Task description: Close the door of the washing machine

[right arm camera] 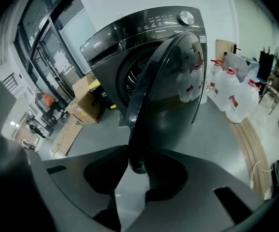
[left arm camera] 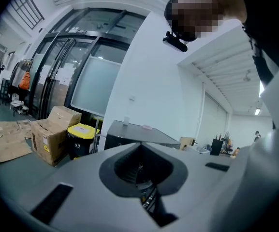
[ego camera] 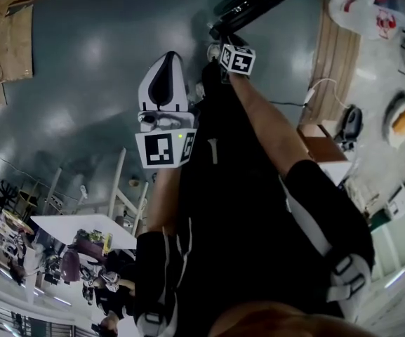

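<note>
Closing is barely begun; the door (right arm camera: 173,95) stands swung out from the washer (right arm camera: 129,33); the right gripper (right arm camera: 134,166) straddles its edge, jaws apart, unclamped; the left gripper (left arm camera: 141,149) is closed, empty; next, probably push the door until it latches.

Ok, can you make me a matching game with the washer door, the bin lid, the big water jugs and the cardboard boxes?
Things:
1 washer door
2 bin lid
3 water jugs
4 cardboard boxes

Matches:
A yellow
B brown
C swung open, its edge between the jaws of the right gripper
D whitish with red labels

Pairs: 1-C, 2-A, 3-D, 4-B
</note>
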A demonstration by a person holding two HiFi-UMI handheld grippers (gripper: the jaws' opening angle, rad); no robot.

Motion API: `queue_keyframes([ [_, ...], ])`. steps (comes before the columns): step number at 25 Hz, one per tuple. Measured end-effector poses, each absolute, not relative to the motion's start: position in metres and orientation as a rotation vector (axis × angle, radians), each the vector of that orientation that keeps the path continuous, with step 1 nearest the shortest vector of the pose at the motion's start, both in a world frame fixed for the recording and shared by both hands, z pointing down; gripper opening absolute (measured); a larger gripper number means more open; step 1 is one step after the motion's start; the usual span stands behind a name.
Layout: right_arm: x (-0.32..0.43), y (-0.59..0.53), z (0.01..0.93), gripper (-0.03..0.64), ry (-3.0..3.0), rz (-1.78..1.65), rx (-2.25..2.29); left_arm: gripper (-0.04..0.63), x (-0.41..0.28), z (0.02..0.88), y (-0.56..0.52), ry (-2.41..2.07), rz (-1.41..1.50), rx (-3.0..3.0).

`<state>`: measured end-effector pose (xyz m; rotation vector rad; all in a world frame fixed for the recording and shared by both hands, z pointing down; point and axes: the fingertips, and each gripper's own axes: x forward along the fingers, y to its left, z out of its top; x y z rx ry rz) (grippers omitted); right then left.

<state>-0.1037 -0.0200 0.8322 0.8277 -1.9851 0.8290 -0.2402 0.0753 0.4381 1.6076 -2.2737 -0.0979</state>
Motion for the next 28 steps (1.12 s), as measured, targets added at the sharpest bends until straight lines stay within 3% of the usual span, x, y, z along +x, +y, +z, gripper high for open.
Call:
queue_keyframes([
  [13, -0.177, -0.029, 0.835, 0.103, -1.977, 0.899, 0.865, 0.005, -0.326, 0.43, 0.046, -2.325, -0.102, 1.574],
  [28, -0.259, -0.056, 0.835, 0.101, -1.874, 1.014, 1.175, 0.005, -0.427, 0.464, -0.015, -1.912, -0.028, 1.987],
])
